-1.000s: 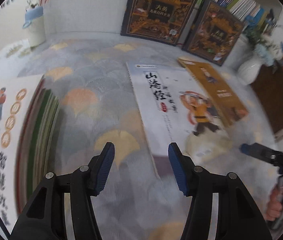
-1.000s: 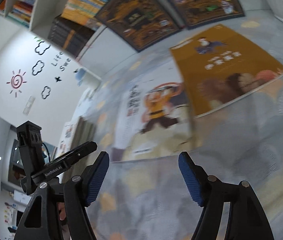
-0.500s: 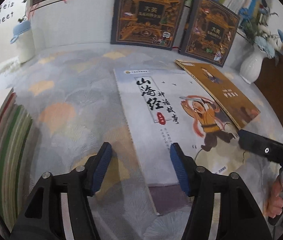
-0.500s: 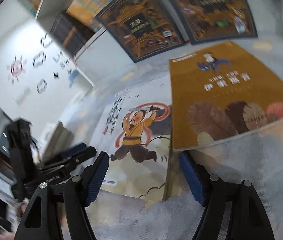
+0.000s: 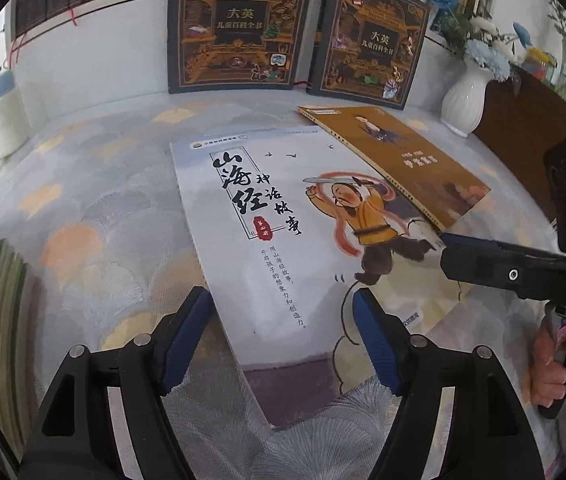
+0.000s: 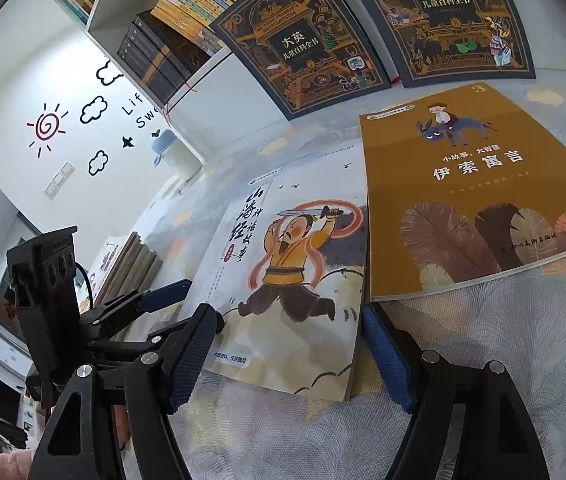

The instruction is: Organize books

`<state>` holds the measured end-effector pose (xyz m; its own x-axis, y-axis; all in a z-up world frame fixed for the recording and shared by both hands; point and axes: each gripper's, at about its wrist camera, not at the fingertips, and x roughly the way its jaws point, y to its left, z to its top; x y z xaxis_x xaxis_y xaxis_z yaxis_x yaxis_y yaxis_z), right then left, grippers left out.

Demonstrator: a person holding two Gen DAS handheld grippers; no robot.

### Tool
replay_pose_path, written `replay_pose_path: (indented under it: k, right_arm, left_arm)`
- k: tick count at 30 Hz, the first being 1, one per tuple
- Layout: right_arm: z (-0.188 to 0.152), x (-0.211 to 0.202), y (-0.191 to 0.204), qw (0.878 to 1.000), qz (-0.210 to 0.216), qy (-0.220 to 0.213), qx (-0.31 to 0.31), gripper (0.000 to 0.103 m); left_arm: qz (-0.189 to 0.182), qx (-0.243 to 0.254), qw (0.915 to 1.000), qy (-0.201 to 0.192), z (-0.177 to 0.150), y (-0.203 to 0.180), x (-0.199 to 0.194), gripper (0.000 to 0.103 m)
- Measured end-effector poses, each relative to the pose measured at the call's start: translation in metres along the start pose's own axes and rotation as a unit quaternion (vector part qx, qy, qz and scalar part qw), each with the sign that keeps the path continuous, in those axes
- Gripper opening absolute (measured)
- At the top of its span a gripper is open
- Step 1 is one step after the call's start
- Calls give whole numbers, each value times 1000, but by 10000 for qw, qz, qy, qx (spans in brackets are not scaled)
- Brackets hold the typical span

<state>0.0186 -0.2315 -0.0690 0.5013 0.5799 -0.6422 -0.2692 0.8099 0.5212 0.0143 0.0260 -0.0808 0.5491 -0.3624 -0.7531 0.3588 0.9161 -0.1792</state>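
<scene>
Both grippers have closed in on the white picture book; left gripper jaws opening astride its near edge, right gripper jaws wide, neither gripping.

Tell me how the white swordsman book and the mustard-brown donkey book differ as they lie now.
The white swordsman book has a pale cover with a running figure in yellow; the mustard-brown donkey book shows a rider on a donkey above feathers. The white book lies lowest, flat on the patterned cloth; the brown one overlaps its right edge. The white one lies nearer both grippers; the brown one reaches further back. Both are thin paperbacks lying face up.
</scene>
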Motion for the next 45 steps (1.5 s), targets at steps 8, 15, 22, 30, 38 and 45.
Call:
replay_pose_path:
  k: [8,15,22,30,38,45]
  right_arm:
    - [-1,-1,0,10000,27,-39,8,75]
    - [-2,-2,1,10000,68,-31,48,75]
    - [-18,-5,23,9994,-107,240,-204,75]
    - [-64,-28,43,9989,72,469,-48,75]
    - [-136,-69,68,9950,421,889,-193,75]
    - [-120,-59,47,9902,804,1132,171,70]
  left_arm:
    - [57,79,10000,7,0,-3,1,73]
    - [26,89,10000,-18,-1,-4,-2,73]
    - [100,141,9998,60,-18,-10,-22,73]
    - [9,183,9996,213,-69,-19,-62,73]
    - [-171,669,9966,442,-144,-47,-113,73]
    - [-549,21,9963,660,-125,-22,-101,68]
